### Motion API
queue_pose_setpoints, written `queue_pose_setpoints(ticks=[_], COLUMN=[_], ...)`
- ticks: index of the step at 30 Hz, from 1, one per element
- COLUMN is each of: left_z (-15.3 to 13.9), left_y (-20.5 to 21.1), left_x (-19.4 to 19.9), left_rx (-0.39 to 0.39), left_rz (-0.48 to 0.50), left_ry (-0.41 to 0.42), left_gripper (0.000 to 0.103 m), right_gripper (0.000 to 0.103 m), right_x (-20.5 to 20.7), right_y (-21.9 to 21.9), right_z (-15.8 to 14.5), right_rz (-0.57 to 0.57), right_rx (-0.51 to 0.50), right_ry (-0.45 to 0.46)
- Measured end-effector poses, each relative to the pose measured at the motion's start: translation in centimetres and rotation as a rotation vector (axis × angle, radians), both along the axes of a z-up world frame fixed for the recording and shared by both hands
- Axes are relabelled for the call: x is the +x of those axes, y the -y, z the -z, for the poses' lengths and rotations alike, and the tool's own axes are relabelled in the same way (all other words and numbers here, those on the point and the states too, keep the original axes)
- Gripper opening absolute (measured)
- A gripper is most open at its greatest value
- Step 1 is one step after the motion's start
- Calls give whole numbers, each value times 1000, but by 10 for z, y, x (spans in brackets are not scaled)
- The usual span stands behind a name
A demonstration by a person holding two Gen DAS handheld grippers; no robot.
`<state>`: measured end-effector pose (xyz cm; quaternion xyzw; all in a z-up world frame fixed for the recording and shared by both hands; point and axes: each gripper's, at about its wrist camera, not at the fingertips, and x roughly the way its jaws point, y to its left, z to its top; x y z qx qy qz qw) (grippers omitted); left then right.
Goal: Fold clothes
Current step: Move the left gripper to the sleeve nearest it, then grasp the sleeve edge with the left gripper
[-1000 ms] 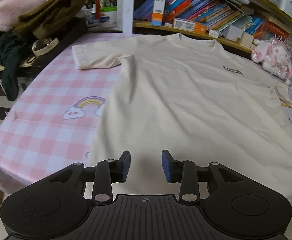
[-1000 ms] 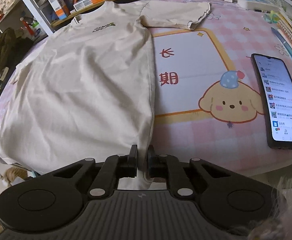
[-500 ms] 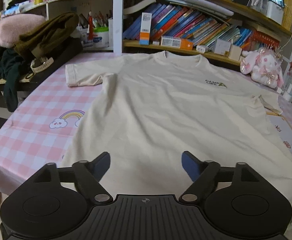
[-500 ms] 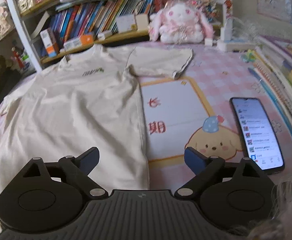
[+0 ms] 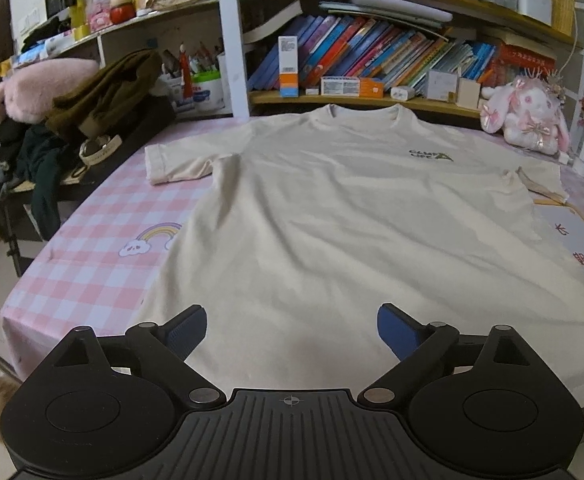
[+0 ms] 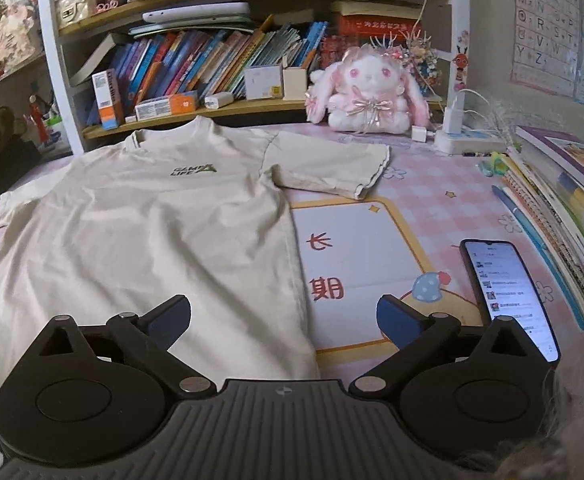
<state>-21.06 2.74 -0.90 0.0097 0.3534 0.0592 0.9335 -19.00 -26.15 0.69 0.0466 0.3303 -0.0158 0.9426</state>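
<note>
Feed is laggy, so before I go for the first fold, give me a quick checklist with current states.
1. T-shirt spread flat, front up, collar far: ok.
2. Both sleeves out to the sides, unfolded: ok.
3. Left claw opening, nothing between the pads: ok.
4. Right claw opening, nothing between the pads, over the shirt's side edge: ok.
5. Phone lies apart from the shirt on the tablecloth; could get swept in a fold: cannot tell.
6. Near hem flat on the table: cannot tell, hidden behind the claws.
</note>
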Motion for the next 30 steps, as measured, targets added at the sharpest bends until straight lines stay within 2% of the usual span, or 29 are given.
queue_pose_setpoints(ticks=[12, 20, 25, 28, 29, 30], left_z=[3, 3, 7, 14, 18, 22], left_y=[-23, -83, -144, -186, -201, -216], left_x=[17, 47, 79, 102, 111, 122], left_rx=[3, -32, -119, -228, -278, -336], left_rz=[46, 77, 49, 16, 2, -16], left_ry=[1, 19, 48, 53, 51, 43], left_gripper=[95, 95, 94, 92, 86, 73], right_gripper=[102, 102, 102, 102, 102, 102], right_x=[5, 23, 34, 40, 42, 44], right_y=[-11, -56, -108, -139, -149, -158], right_z=[1, 2, -5, -6, -6, -6], right_rz=[73, 137, 103, 78, 70, 62], right_rx=[3, -14, -63, -96, -107, -115], right_ry=[-8, -27, -1, -4, -7, -10])
